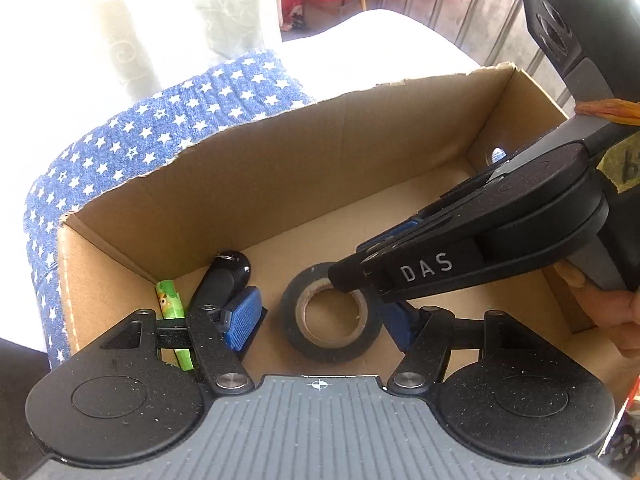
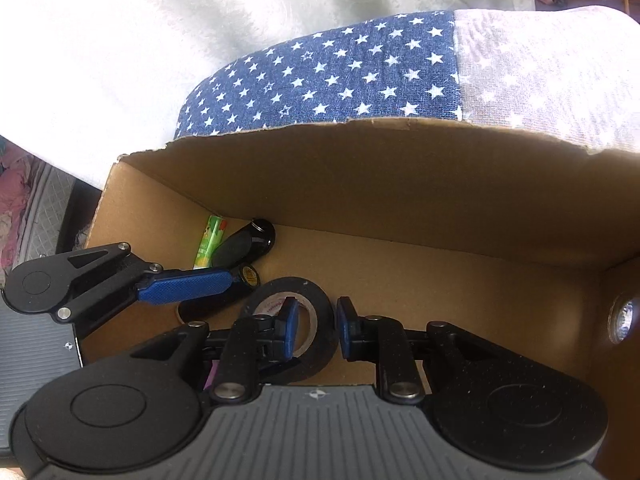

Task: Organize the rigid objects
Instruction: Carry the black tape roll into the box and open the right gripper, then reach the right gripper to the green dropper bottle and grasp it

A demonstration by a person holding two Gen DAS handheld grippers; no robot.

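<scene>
A roll of black tape [image 1: 330,314] lies flat on the floor of a cardboard box [image 1: 280,152]. My left gripper [image 1: 320,326] is open, its blue pads either side of the roll, not touching it. My right gripper [image 2: 314,326] is open, one pad inside the roll's hole [image 2: 290,322] and one outside its rim [image 2: 316,304]. It reaches in from the right in the left wrist view [image 1: 440,264]. A green tube [image 1: 170,300] and a black key fob [image 1: 234,270] lie in the box's left corner.
The box [image 2: 360,184] stands against a blue star-print cushion [image 2: 340,76] and white cloth. A small black cylinder [image 2: 248,276] lies by the fob. The box's right end has a round hole [image 2: 622,316]. A bare patch of box floor lies to the right.
</scene>
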